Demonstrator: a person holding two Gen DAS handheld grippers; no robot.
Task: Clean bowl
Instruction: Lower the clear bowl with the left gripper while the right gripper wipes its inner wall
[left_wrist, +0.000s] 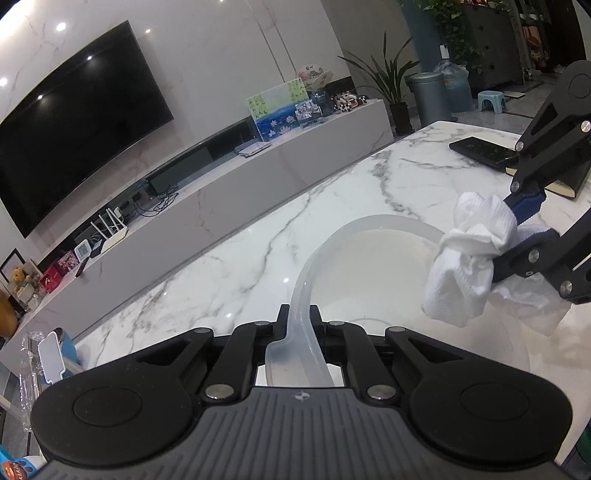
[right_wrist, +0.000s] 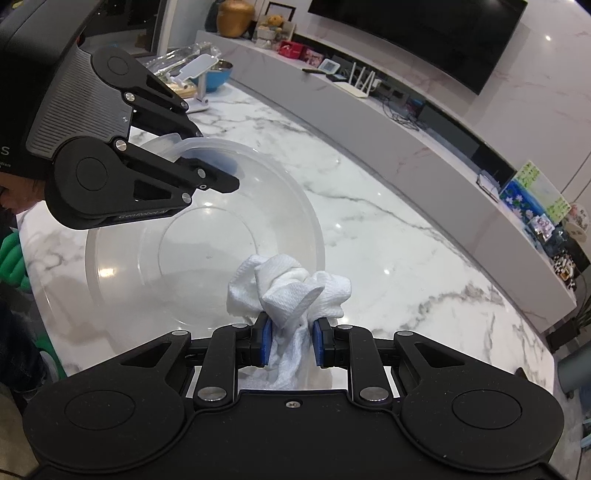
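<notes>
In the right wrist view, the left hand-held gripper (right_wrist: 221, 177) at upper left pinches the rim of the clear round plastic bowl (right_wrist: 207, 236) on the white marble table (right_wrist: 406, 258), while the right hand-held gripper (right_wrist: 291, 339) at lower centre clamps a crumpled white paper towel (right_wrist: 288, 291) at the bowl's near edge, so wiping seems under way and the next move likely calls for pressing the towel inside.

1. We've got a clear plastic bowl (right_wrist: 207, 236), see-through enough that the marble veins show through its wall. It's tipped up on its side over the marble top, its opening facing the right wrist camera.
2. Its rim (left_wrist: 301, 295) is thick and frosted, and looks pinched at one spot.
3. Our crumpled white paper towel (right_wrist: 288, 291) is bunched into a wad, sitting at the bowl's near rim.
</notes>
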